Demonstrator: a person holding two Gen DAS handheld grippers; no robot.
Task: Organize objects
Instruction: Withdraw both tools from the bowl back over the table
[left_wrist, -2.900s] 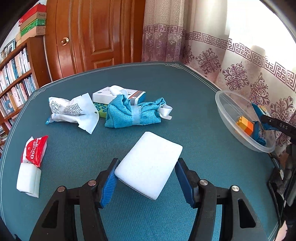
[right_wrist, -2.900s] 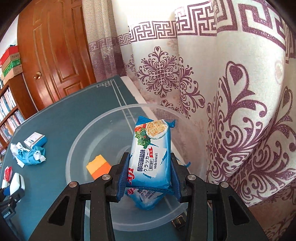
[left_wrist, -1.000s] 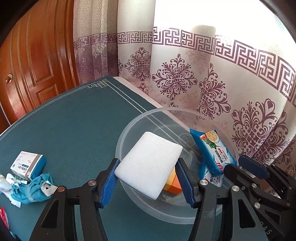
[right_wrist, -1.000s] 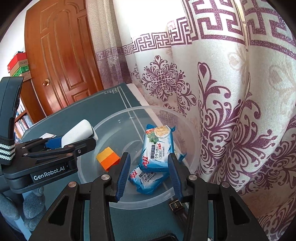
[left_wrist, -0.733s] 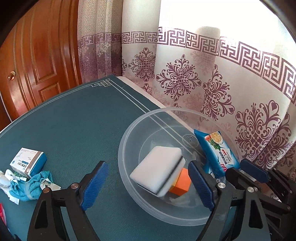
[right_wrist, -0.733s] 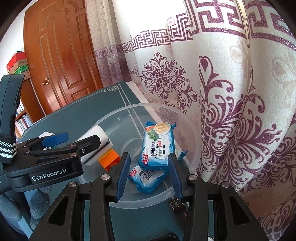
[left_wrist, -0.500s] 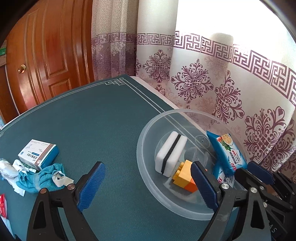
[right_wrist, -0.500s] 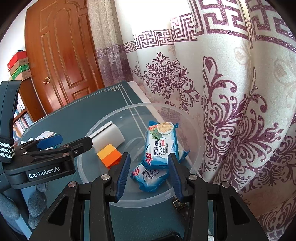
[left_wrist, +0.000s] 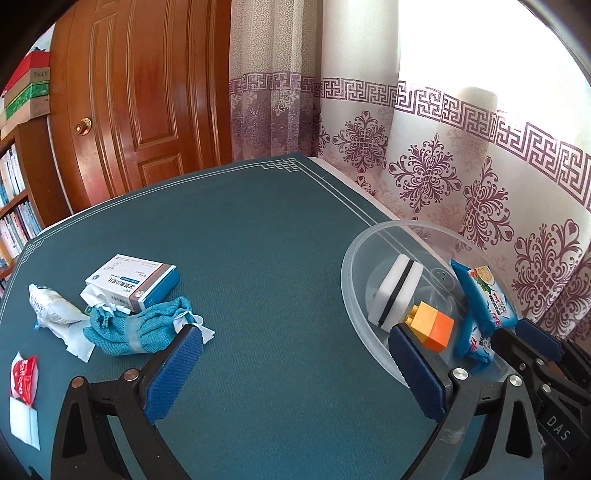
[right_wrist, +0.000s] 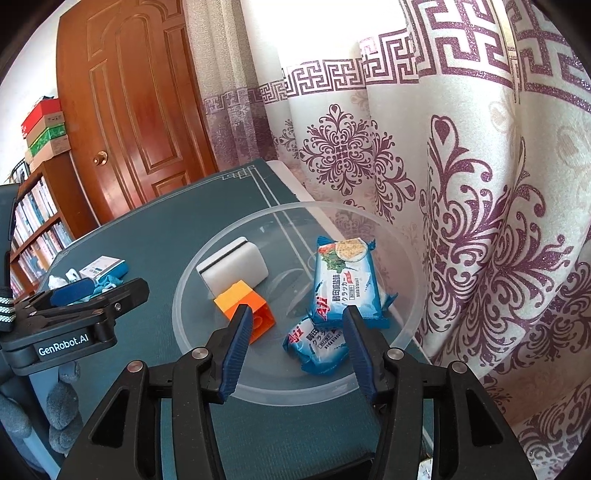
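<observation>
Left claw (left_wrist: 291, 369) spread wide and empty above the tabletop (left_wrist: 258, 236); right claw (right_wrist: 295, 347) opening over the bowl (right_wrist: 413, 258), gripping nothing.

Sponge (left_wrist: 397, 291), orange block (left_wrist: 432, 325) and cracker packs (right_wrist: 347, 284) lie in the bowl at the tabletop's curtain-side edge. Remaining clutter, the blue cloth (left_wrist: 140, 332) and medicine box (left_wrist: 133, 280), lies ahead-left of the left claw, the nearer one; the cloth's long axis runs roughly crosswise. A red packet (left_wrist: 24, 376) seems partly cut off.

Two cracker packets (right_wrist: 345, 284) (blue); one sponge (right_wrist: 236, 271)
</observation>
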